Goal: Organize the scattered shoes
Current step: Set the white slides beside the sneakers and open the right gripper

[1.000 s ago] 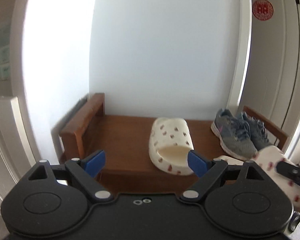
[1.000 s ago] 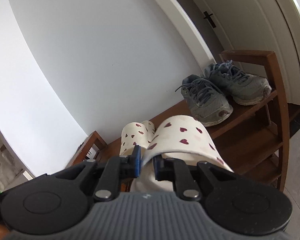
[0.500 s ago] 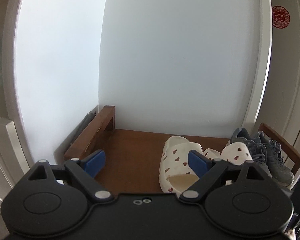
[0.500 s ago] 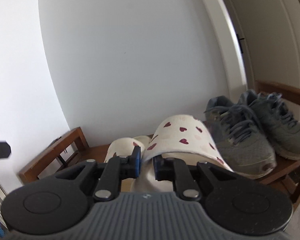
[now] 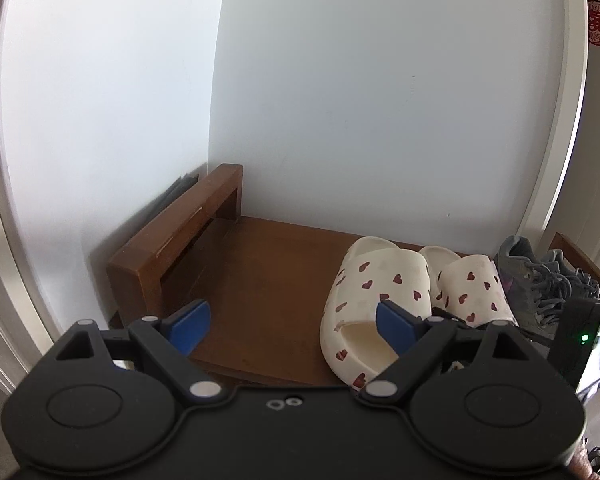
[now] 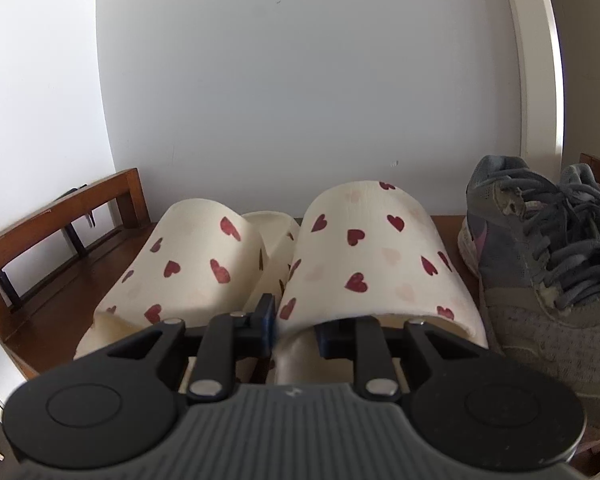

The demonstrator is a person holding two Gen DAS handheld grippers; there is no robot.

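My right gripper [image 6: 296,328] just opening, jaws straddling the heart slipper's [image 6: 376,256] strap edge on the wooden rack [image 6: 60,212], beside its mate [image 6: 188,264], my left gripper [image 5: 292,322] wide, empty

Ahead and left of the left gripper [image 5: 288,322], bare wooden shelf [image 5: 260,280] runs to the side rail [image 5: 172,236] (the only open stretch). To its right, two heart-print slippers [image 5: 380,292] touch, grey sneakers [image 6: 540,248] crowd beside them, leaving no gap; the wall [image 6: 300,100] closes behind.
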